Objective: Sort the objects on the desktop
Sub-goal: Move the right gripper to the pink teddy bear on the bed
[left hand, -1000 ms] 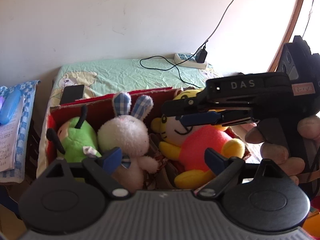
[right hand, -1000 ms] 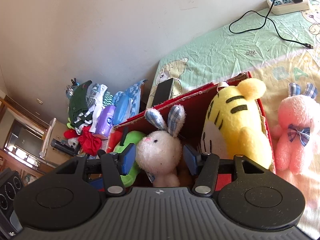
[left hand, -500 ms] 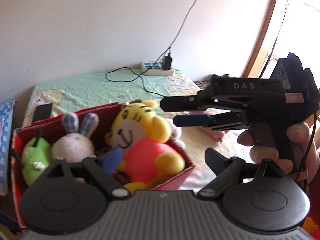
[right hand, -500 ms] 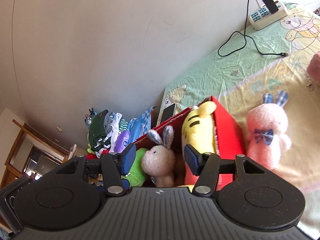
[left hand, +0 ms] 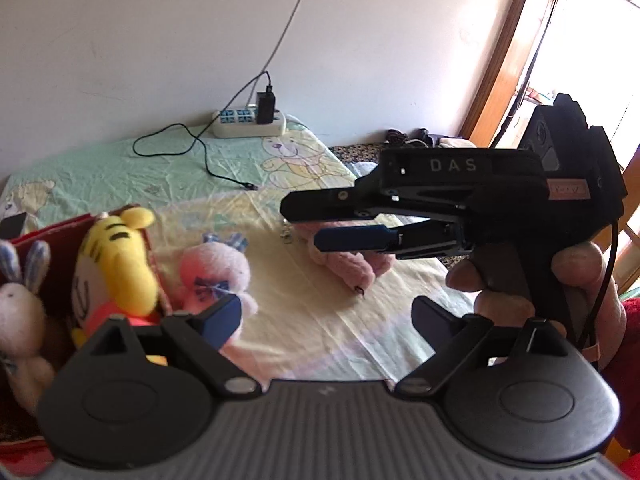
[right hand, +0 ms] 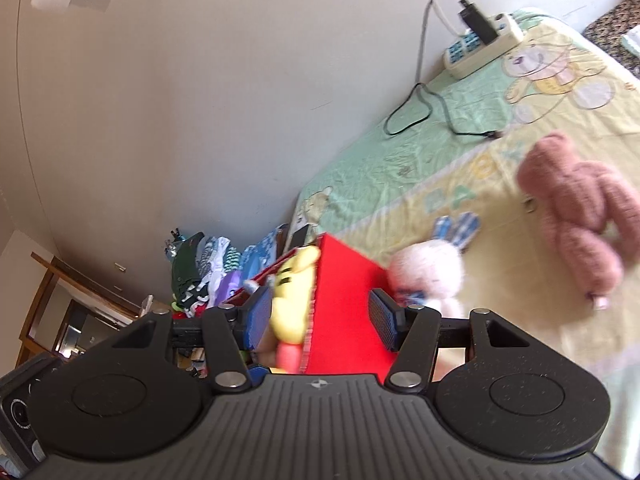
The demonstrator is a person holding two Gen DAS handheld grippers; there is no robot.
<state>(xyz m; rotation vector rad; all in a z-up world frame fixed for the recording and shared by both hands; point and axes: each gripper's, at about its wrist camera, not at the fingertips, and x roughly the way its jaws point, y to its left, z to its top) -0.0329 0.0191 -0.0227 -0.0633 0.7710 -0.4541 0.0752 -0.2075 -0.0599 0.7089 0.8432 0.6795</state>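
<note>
A red box at the left holds a yellow tiger plush and a white bunny. Just right of the box, a pale pink bunny with plaid ears sits on the bed sheet. Farther right lies a dusty pink plush. My left gripper is open and empty, hovering above the sheet near the pink bunny. My right gripper, held by a hand, is open and empty, its pads framing the box's right wall.
A white power strip with a black charger and cable lies by the wall at the back. A dark phone rests behind the box. A pile of clothes sits beyond the bed's left end.
Both views have swung right, away from the box interior. The pink bunny and the dusty pink plush have come into view. Both grippers stay open and empty.
</note>
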